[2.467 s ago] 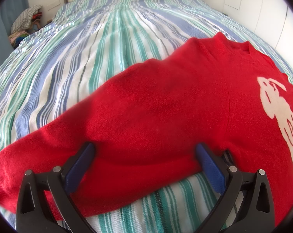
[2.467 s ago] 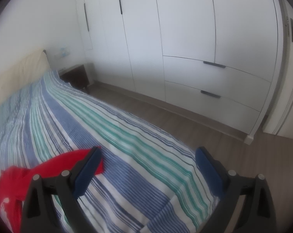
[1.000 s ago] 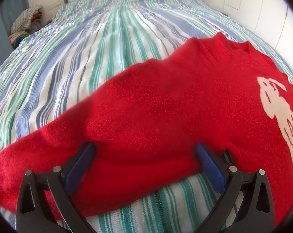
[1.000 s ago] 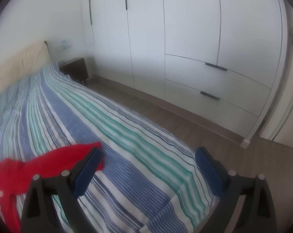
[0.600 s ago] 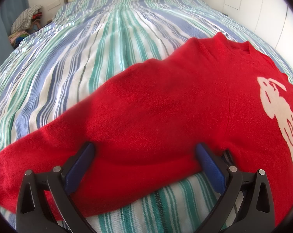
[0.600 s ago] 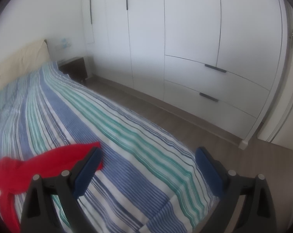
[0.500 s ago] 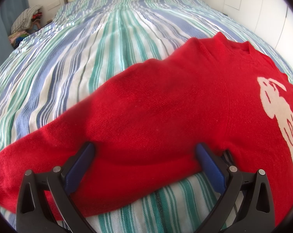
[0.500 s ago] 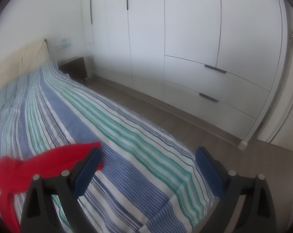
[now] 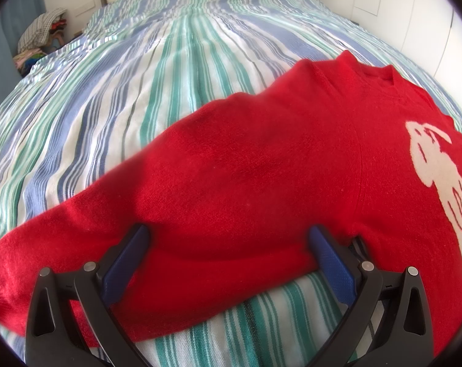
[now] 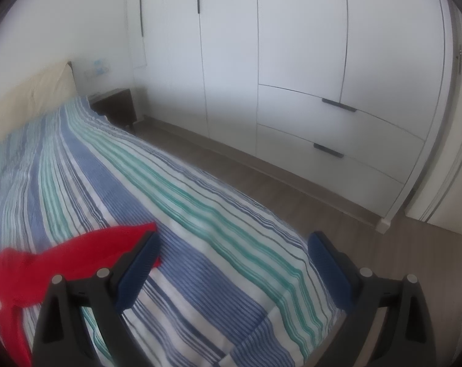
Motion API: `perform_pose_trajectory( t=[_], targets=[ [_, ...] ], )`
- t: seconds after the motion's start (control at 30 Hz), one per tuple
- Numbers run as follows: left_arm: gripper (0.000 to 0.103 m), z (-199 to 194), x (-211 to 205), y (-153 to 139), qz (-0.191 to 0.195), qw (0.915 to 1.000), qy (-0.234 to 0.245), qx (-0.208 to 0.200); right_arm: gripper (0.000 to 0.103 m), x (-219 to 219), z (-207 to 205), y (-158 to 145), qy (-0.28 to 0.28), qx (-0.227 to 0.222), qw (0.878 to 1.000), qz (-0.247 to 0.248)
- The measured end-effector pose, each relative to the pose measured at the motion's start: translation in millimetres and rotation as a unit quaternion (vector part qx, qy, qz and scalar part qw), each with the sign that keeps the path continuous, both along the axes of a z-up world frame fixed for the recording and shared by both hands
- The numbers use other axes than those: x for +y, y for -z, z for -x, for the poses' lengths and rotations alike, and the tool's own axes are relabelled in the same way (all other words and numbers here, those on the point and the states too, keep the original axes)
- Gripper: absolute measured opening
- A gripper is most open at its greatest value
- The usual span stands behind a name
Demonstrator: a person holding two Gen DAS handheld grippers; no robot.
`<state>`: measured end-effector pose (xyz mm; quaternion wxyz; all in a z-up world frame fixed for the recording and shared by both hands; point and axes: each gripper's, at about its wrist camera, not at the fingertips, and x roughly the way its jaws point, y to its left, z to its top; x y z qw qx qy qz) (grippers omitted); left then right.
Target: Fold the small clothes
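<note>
The left claw (image 9: 227, 244) is wide open, its blue fingers (image 9: 125, 260) on each side of a sleeve of the red sweater (image 9: 261, 183); the sweater lies flat on the striped bed (image 9: 139, 76); the right claw (image 10: 232, 260) is open too, holding nothing, above the bed's edge near white cupboards (image 10: 292, 61).

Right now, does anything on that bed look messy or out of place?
Not really. The red sweater lies unfolded on the striped bedspread, sleeve spread out. Only a pile of clothes beside the bed looks untidy.
</note>
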<state>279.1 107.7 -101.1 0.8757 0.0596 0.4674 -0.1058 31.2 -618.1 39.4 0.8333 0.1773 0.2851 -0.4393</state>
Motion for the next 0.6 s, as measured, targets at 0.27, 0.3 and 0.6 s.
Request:
perform_pose_trajectory(
  t=[0.27,0.3,0.6],
  targets=[
    [0.103,0.0,0.0,0.1,0.000,1.0000,0.000,0.000,0.096,-2.0,8.5,-1.4,0.012,-0.018,1.000,-0.004],
    [0.103,0.4,-0.1,0.1,0.000,1.0000,0.000,0.000,0.096,-2.8,8.7,-1.4,0.013,-0.018,1.000,-0.006],
    [0.103,0.0,0.0,0.2,0.000,1.0000,0.000,0.000,0.096,-0.6,9.6,-2.7,0.010,-0.025,1.000,-0.001]
  ],
)
